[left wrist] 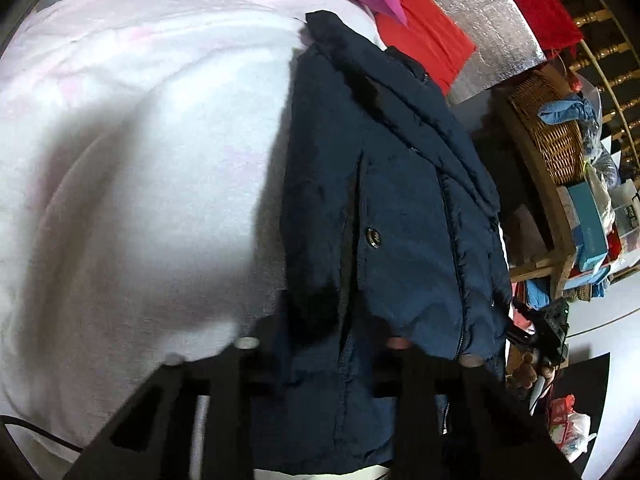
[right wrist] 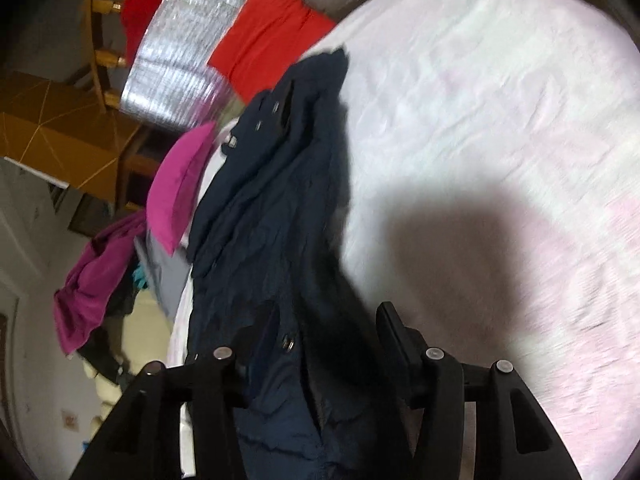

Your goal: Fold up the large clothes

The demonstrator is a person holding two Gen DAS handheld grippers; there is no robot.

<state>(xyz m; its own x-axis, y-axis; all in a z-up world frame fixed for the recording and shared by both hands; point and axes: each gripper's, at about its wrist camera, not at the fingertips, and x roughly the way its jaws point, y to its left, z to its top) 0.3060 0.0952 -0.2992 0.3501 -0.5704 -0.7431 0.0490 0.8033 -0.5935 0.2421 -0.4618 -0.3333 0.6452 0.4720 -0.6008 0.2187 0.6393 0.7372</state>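
Note:
A navy jacket (left wrist: pixel 400 208) with a metal snap lies in a long bunched strip on the pale pink bed sheet (left wrist: pixel 140 140). Its near end runs between the fingers of my left gripper (left wrist: pixel 328 344), which is shut on the fabric. In the right wrist view the same jacket (right wrist: pixel 272 220) stretches away along the sheet's (right wrist: pixel 480 120) left edge. My right gripper (right wrist: pixel 316 332) stands open over the jacket's near end, and its right finger is clear of the cloth. A hand (left wrist: pixel 524 372) holding a black tool shows at the jacket's right edge.
A magenta pillow (right wrist: pixel 176 184), a red cloth (right wrist: pixel 272 36) and a silver foil mat (right wrist: pixel 176 72) lie at the bed's far end. A purple garment (right wrist: pixel 92 280) hangs off the side. A wicker basket (left wrist: pixel 552 136) and boxes (left wrist: pixel 588 228) fill a wooden shelf beside the bed.

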